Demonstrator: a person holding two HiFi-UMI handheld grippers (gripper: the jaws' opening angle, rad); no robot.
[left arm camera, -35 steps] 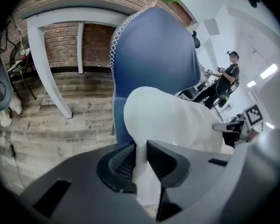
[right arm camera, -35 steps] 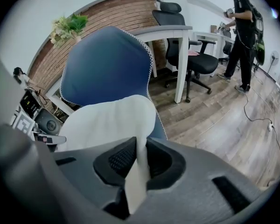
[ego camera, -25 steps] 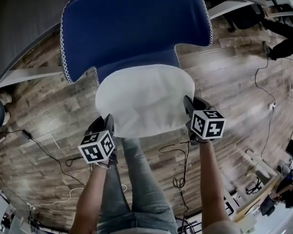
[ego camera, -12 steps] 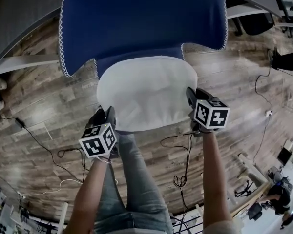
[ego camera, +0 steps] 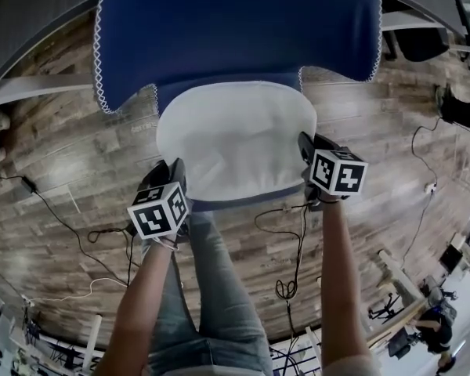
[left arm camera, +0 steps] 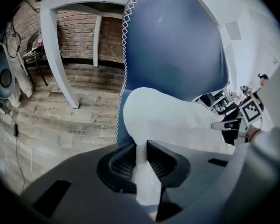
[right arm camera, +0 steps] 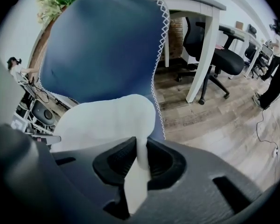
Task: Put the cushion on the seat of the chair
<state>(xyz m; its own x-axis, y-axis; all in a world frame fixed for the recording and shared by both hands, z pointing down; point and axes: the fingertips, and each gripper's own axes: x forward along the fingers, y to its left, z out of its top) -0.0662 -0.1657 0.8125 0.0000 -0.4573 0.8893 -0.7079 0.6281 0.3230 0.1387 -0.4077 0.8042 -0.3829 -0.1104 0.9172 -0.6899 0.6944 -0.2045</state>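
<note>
My left tongs [ego camera: 175,185] pinch the cushion [ego camera: 235,139] by its near left corner, my right tongs [ego camera: 304,151] by the right one (both clamped on a fold of white cloth). It spreads over the seat of the blue chair [ego camera: 235,30], perhaps resting there.

This looks like an open-plan office or shared workspace. A wood-plank floor [ego camera: 63,186] runs under long white desks [right arm camera: 200,3] on plain square legs. Black swivel chairs [right arm camera: 224,59] on castors stand at the desks, and a bare brick wall [left arm camera: 79,36] closes one side. Loose cables [ego camera: 286,288] trail across the boards, and a leafy plant [right arm camera: 60,1] stands in the background.
</note>
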